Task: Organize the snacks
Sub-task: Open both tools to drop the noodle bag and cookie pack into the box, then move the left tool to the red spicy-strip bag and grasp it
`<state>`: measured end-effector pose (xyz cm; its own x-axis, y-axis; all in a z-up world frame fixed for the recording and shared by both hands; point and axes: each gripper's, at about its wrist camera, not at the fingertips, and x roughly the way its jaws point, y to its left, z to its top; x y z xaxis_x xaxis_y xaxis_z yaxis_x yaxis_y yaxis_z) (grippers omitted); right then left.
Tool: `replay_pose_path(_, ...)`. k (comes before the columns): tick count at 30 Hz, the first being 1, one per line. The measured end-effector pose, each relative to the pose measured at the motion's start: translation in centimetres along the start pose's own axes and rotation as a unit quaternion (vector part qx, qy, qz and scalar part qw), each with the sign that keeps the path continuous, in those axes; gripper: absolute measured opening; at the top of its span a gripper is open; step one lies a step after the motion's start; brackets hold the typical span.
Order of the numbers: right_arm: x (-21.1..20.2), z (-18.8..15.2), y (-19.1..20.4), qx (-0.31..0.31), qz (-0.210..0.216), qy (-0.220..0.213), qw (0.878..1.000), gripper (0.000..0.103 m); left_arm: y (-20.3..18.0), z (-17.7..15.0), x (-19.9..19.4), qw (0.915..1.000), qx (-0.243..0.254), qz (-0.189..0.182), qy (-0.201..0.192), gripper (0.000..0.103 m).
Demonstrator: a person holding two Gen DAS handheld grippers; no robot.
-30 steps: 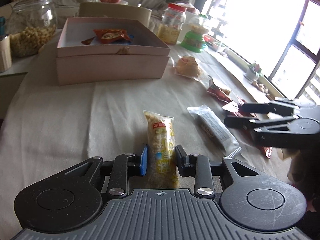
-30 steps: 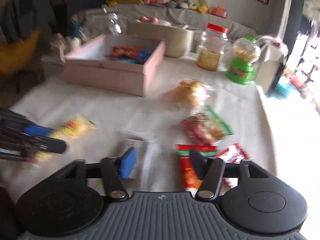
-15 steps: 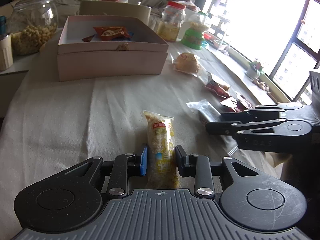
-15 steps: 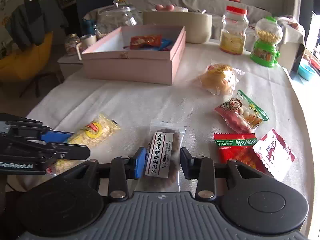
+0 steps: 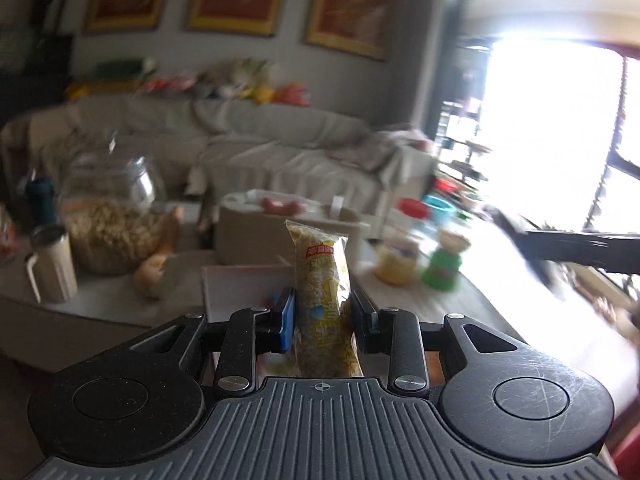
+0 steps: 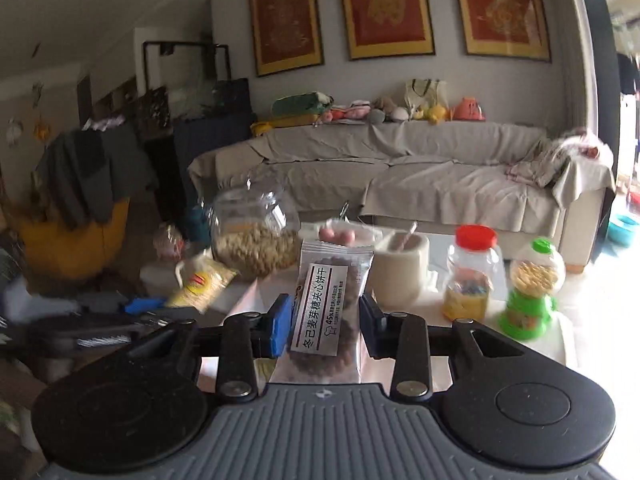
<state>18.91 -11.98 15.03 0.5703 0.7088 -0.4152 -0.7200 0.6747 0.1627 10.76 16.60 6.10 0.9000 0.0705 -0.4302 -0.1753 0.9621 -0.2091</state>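
Nearest the left wrist camera, the left gripper is clamping a long yellow snack packet at its lower half, the packet standing upright between the pads and clear of the counter. In the right wrist view, the right gripper is pinching a clear biscuit packet by its sides in the same way, lifted off the counter. Both packets are looking light and crinkly, their film probably slippery and their contents likely to crush, so a hold low on the filled body, as here, is seeming safer than one on the thin sealed ends. The biscuit packet's white label is reading 冬己麦芽糖夹心饼干, with "45%" in smaller print beside it; the yellow packet's red badge is too blurred to read. Just beyond the pads, the pale pink box is waiting, presumably the place for the snacks. Farther back, a glass jar of nuts, a red-lidded jar and a green candy dispenser are standing on the counter, with a covered sofa behind.
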Motion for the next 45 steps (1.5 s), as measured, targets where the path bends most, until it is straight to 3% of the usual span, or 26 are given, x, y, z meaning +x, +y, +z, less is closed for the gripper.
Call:
replay_pose_path(5,6.9,0.2,-0.7,0.011,-0.023,0.047,0.999,0.036,4.1,-0.5,8.9,0.9925,-0.099,-0.019,0.069,0.034)
replay_pose_path(8,10.6,-0.6,-0.7,0.01,-0.032,0.085,0.996,0.036,4.7,-1.8,12.7,0.9893,-0.068,0.006,0.129,0.033)
replay_pose_path(11,13.4,-1.8,0.0,0.001,-0.037,0.108,0.993,0.036,4.3,-2.5,12.3,0.9933,-0.015,0.026,0.112,0.033)
replay_pose_path(15,17.3,-2.8,0.9,0.001,-0.026,0.142,0.989,0.036,6.0,-2.0,9.3,0.9962,-0.065,-0.002,0.058,0.033)
replay_pose_path(20,21.7,-4.0,1.9,0.016,-0.001,0.184,0.983,0.037,6.4,-2.1,6.2,0.9953,-0.089,-0.019,0.032,0.033)
replay_pose_path(22,22.8,-4.7,1.8,0.028,0.004,0.211,0.977,0.051,6.0,-2.3,5.5,0.9943,-0.095,-0.034,0.032,0.033)
replay_pose_path(24,22.4,-4.8,1.8,0.03,0.007,0.207,0.978,0.062,5.5,-3.0,4.7,0.9935,-0.094,-0.052,0.038,0.033)
replay_pose_path(29,16.9,-4.1,1.3,0.009,0.027,0.15,0.988,0.063,3.5,-5.3,3.7,0.989,-0.08,-0.099,0.076,0.033)
replay_pose_path(35,8.4,-4.7,-3.1,0.024,-0.006,0.115,0.993,0.07,-0.4,-8.2,4.7,0.9825,-0.045,-0.12,0.135,0.033)
replay_pose_path(41,0.8,-10.4,-8.7,0.05,-0.09,0.139,0.985,0.072,-4.9,-11.4,5.7,0.9705,-0.017,-0.15,0.188,0.033)
replay_pose_path(45,-3.1,-15.3,-10.5,0.079,-0.096,0.17,0.978,0.072,-7.6,-12.6,6.0,0.9622,-0.005,-0.17,0.212,0.033)
